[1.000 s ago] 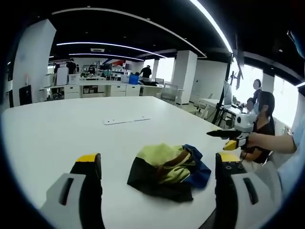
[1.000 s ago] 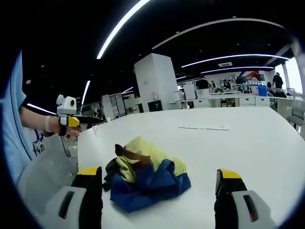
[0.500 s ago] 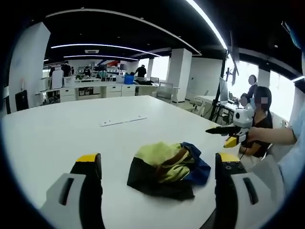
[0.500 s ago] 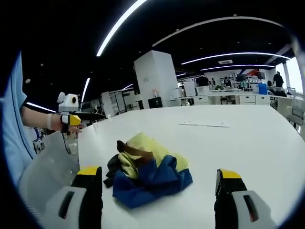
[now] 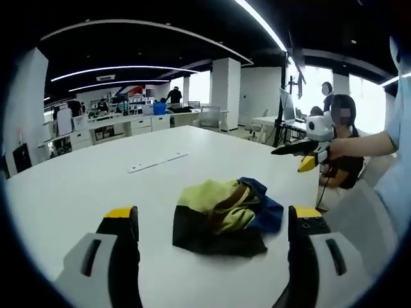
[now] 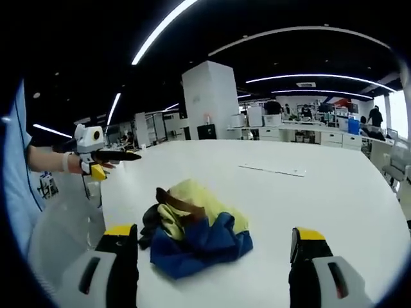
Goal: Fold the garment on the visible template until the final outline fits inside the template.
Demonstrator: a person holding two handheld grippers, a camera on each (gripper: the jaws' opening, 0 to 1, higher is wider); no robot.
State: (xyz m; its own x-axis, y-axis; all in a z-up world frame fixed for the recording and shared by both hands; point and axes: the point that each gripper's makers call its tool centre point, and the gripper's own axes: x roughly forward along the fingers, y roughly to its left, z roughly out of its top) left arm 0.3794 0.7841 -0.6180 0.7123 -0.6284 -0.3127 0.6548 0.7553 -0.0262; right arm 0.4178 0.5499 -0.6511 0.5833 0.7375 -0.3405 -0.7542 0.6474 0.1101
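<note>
Garment point(image 5: 221, 215) — a crumpled heap of yellow-green, black, blue and brown cloth, lying on the white table point(image 5: 77, 186) near its front edge, unfolded and bunched. In the left gripper view it sits between the two yellow-tipped jaws of the left gripper point(image 5: 212, 221), just beyond them and touching neither; the jaws stand wide apart with nothing in them. In the right gripper view the same heap point(image 6: 192, 224) lies left of centre, nearer the left jaw of the right gripper point(image 6: 212, 237), whose jaws are likewise spread wide and empty. Farther back on the table, a thin pale flat strip point(image 5: 156, 162), well apart from the cloth. The right gripper is also seen from the left gripper view, held up off the table at the right by a hand point(image 5: 334, 149); from there I cannot tell its jaw state. Beyond — a person seated point(image 5: 343, 138) at the far right.
</note>
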